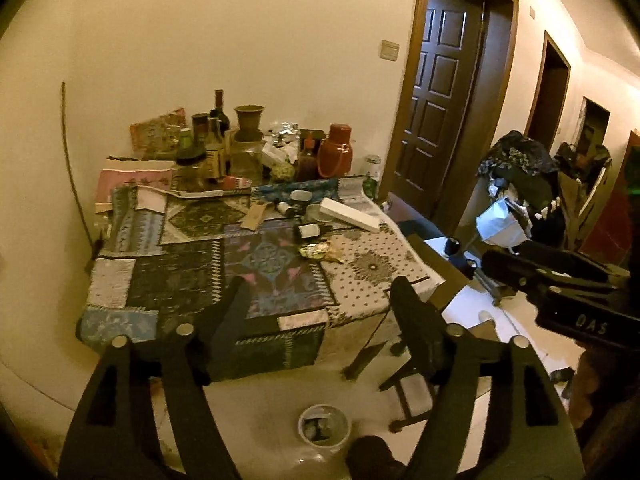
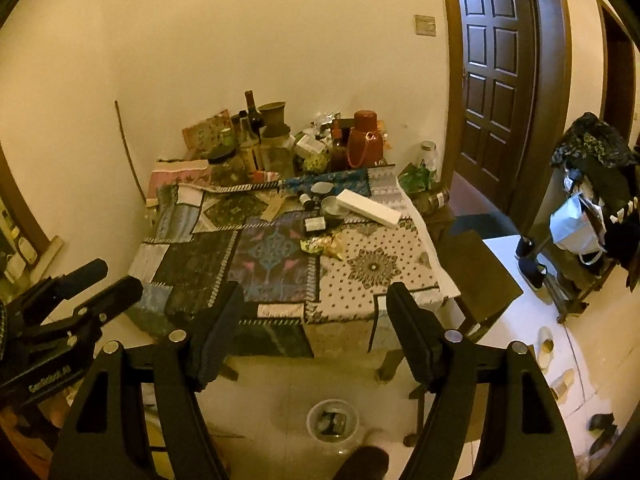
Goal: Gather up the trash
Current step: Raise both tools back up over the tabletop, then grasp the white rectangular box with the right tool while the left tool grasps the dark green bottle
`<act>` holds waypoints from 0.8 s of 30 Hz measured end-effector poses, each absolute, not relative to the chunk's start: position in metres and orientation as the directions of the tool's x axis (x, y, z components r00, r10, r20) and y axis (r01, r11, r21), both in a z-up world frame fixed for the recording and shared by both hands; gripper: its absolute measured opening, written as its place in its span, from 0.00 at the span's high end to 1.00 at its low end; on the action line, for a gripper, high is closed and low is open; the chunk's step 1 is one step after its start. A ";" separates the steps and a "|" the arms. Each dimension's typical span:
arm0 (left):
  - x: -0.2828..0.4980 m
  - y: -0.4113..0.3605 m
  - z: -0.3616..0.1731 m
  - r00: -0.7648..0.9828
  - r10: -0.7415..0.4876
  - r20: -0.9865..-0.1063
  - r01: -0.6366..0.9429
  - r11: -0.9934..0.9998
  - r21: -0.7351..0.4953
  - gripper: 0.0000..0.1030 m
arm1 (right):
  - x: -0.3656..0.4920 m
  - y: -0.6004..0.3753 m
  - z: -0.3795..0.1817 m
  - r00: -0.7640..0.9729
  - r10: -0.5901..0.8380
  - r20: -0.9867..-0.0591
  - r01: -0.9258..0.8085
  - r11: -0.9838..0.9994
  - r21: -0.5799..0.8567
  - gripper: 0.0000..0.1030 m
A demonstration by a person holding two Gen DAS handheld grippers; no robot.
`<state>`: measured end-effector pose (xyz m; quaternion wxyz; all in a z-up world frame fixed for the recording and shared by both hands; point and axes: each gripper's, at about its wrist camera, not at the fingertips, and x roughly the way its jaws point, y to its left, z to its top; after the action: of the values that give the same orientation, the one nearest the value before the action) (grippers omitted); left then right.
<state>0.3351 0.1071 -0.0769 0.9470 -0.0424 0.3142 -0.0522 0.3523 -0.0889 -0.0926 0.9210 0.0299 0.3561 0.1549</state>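
Trash (image 1: 322, 251), a crumpled gold-green wrapper, lies on the desk (image 1: 168, 276) near the middle of its patchwork cloth, closer to the right edge than to the left. We see it again from the right wrist view (image 2: 322, 245), just in front of a small dark box (image 2: 315, 224) and a long white box (image 2: 368, 207) that lies slantwise toward the far right corner. We hold both tongs above the floor in front of the desk's near edge, well apart from the wrapper, which sits beyond them and between their fingers in each view. The left tongs (image 1: 320, 300) stand wide with nothing between the fingers, and the right tongs (image 2: 314, 304) likewise gape wide and bare. On the floor below the near edge, between the fingers of each pair, stands a small round bin (image 1: 324, 424) with dark scraps inside. Bottles, a vase and a red flask (image 1: 335, 150) crowd the desk's far edge against the wall. A chair (image 2: 476, 280) stands by the right edge.
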 end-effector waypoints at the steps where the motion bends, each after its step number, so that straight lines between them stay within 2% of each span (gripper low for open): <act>1: 0.341 0.103 -0.077 0.796 -0.128 -0.591 0.074 0.991 -0.116 0.30 | 0.356 -0.092 -0.092 0.703 0.305 -0.642 -0.263 0.951 0.163 0.21; 10: 0.434 0.071 -0.079 0.793 -0.081 -0.604 0.034 0.995 -0.090 0.30 | 0.435 -0.123 -0.094 0.698 0.319 -0.641 -0.307 0.942 0.134 0.20; 24: 0.551 0.061 -0.118 0.706 -0.018 -0.708 -0.129 0.980 -0.154 0.30 | 0.560 -0.146 -0.130 0.584 0.345 -0.735 -0.403 0.909 0.107 0.20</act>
<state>0.5510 0.0608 -0.1181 0.9185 -0.0962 0.3823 0.0302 0.5604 -0.1463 -0.1304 0.8891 -0.0355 0.4049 0.2103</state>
